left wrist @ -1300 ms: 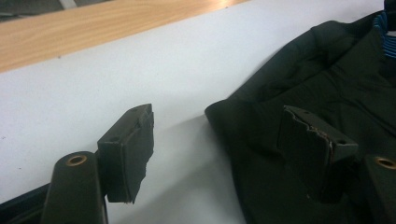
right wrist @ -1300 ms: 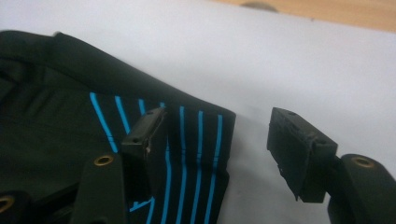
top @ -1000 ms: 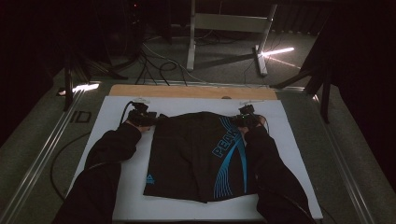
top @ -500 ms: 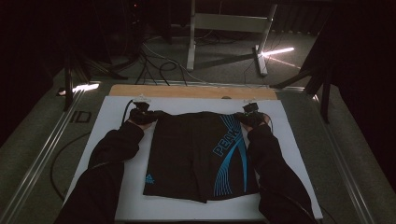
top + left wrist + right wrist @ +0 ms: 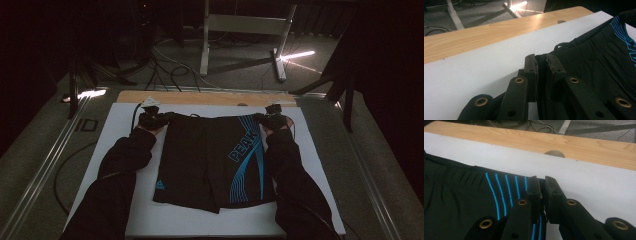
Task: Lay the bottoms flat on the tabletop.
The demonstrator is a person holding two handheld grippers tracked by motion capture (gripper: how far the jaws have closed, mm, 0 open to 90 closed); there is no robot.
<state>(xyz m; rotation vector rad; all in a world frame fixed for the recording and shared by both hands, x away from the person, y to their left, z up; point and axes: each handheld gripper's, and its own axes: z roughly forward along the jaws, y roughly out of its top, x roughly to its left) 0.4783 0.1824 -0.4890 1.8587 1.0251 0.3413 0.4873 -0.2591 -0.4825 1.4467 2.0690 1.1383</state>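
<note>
- Both grippers are clamped on the waistband corners of the black shorts (image 5: 212,160): left gripper (image 5: 541,62) has just closed on the left corner, right gripper (image 5: 540,186) on the striped right one.
- Shorts lie flat on my white board (image 5: 310,150), waistband at the far edge.
- I'd lift both corners evenly, keeping the waistband taut.

Shorts (image 5: 210,160): waistband corners were hidden inside both sets of jaws. Forearms were cut off at the bottom edge of the high view. Small blue logo (image 5: 159,185) at lower left was too small to read. Upper corners were too dark to resolve.
</note>
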